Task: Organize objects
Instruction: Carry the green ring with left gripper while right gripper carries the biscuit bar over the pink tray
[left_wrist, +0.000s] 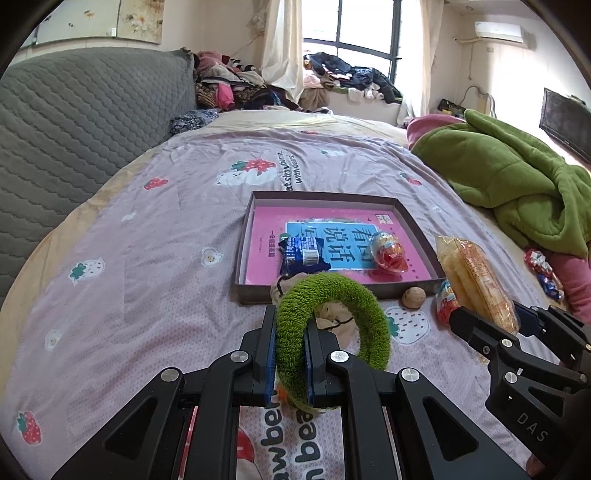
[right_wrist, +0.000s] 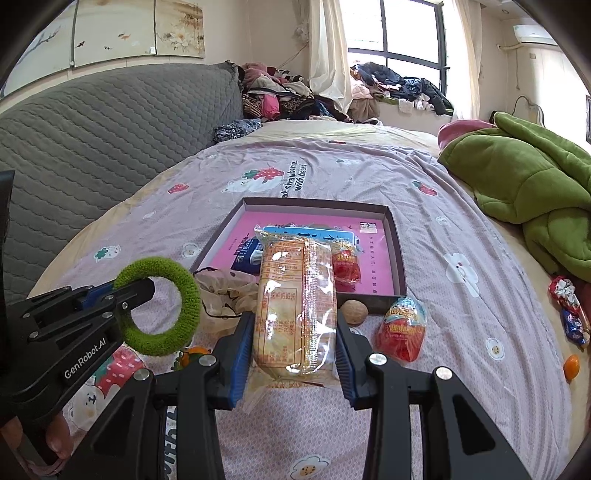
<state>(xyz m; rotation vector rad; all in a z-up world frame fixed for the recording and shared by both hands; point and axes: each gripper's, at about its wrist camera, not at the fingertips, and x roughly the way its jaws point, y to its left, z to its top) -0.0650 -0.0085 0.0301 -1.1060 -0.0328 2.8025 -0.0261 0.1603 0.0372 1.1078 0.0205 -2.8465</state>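
My left gripper (left_wrist: 290, 325) is shut on a fuzzy green ring (left_wrist: 332, 317), held above the bed just short of the shallow brown box (left_wrist: 242, 258). The ring also shows in the right wrist view (right_wrist: 162, 306). My right gripper (right_wrist: 295, 339) is shut on a clear packet of crackers (right_wrist: 295, 299), lifted in front of the box (right_wrist: 397, 251). The packet also shows in the left wrist view (left_wrist: 476, 280). The box holds a pink book (left_wrist: 266, 236), a blue snack packet (left_wrist: 301, 253) and a red-filled candy egg (left_wrist: 389, 251).
On the bedspread near the box lie a walnut (right_wrist: 354, 312), another candy egg (right_wrist: 402, 328), a beige drawstring pouch (right_wrist: 225, 295), oranges (right_wrist: 571, 365) and wrapped sweets (right_wrist: 569, 310). A green blanket (right_wrist: 524, 184) lies right; a grey headboard (right_wrist: 92, 147) stands left.
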